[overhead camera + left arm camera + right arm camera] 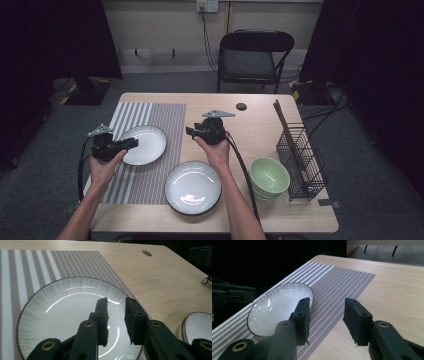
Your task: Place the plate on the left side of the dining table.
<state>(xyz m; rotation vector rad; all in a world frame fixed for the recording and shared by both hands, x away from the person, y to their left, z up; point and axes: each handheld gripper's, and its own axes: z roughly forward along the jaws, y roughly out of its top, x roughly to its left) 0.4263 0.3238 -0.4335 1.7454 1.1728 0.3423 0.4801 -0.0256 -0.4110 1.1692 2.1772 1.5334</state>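
Jaws apart, empty, over an empty plate [62,315] on the placemat [30,265].

The plate [142,145] in front of my left tool [131,144] is white and shallow, with a thin dark rim and fine ribbing running in from the edge. It lies flat and empty on the striped mat [160,120], near the left side of my bench [260,130], its glaze catching curved streaks of light.

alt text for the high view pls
A person holds a tool in each hand over a wooden table: the left tool at a white plate on a striped placemat, the right tool open and empty beside it.
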